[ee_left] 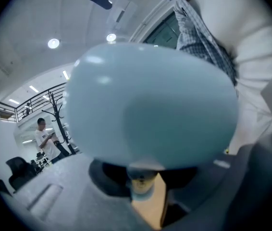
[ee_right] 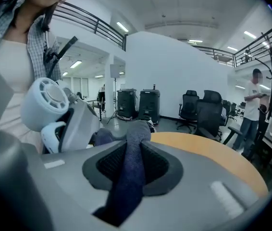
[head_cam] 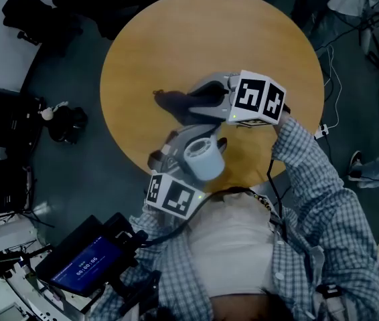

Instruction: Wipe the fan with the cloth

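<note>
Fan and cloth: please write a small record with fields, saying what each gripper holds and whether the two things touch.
fan: pale, held above the table edge
left gripper: shut on fan
cloth: dark blue, sticks out past the jaws
right gripper: shut on cloth
table: round, wooden
cloth and fan: apart, not touching

Little legible print: one lit screen, two coded cubes

In the head view, a blue screen (head_cam: 82, 267) at lower left carries a row of white digits, seemingly paired zeros, too small to read for certain. Black-and-white square code patterns, not letters, cover the upper cube (head_cam: 260, 100) right of centre and the lower cube (head_cam: 174, 196) below centre.
</note>
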Available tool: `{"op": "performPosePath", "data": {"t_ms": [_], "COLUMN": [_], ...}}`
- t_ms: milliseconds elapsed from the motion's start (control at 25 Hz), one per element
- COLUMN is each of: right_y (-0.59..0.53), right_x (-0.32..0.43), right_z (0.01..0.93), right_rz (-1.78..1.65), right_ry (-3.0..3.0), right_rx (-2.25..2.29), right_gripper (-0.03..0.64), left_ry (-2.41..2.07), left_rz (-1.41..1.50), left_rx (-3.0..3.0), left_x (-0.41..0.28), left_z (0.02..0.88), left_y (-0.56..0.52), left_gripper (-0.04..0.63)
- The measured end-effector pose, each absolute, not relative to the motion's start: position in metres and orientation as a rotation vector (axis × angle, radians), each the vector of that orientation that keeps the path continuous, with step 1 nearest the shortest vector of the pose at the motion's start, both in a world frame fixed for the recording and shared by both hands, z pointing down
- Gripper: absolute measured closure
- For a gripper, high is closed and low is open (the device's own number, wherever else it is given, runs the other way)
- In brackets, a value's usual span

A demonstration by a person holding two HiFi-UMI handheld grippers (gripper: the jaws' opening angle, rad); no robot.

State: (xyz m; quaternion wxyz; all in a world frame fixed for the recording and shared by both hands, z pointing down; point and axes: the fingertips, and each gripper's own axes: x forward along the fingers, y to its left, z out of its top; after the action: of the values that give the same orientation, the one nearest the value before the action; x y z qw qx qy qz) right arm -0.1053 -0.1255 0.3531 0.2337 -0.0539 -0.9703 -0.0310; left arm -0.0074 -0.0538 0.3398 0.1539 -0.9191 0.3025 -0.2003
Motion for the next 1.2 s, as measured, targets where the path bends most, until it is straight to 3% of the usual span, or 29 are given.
{"op": "performPosePath", "data": {"t_ms": [280,680,880,1200], "right_y": [-0.154,-0.085,-0.055,-0.08], "right_x": [-0.069,-0.022,-0.013,0.054], "right_z": [0.365,0.374,0.42,0.466], "right_rz": [0.06,0.253,0.268,0.436], "right_ry": [-2.793,-2.892,-2.748,-2.57], "right_rx": [0.296,0.669,0.567,0.839], "right_gripper": [0.528,0.529,0.529,0.529], "left_ry": [1.03,1.249,1.313,1.292], "left_rz": [-0.501,-0.311,-0.369,-0.469], "left_rx": [-2.64,-2.689,-2.743,-2.873], "left_x": [-0.027,-0.042,-0.04,-0.031], "left_z": [0.339,0.32,0.356,0.422], "left_y": [-0.063,-0.078,-0.093,-0.096], "left_gripper": [0.459,0.459,0.459,0.459]}}
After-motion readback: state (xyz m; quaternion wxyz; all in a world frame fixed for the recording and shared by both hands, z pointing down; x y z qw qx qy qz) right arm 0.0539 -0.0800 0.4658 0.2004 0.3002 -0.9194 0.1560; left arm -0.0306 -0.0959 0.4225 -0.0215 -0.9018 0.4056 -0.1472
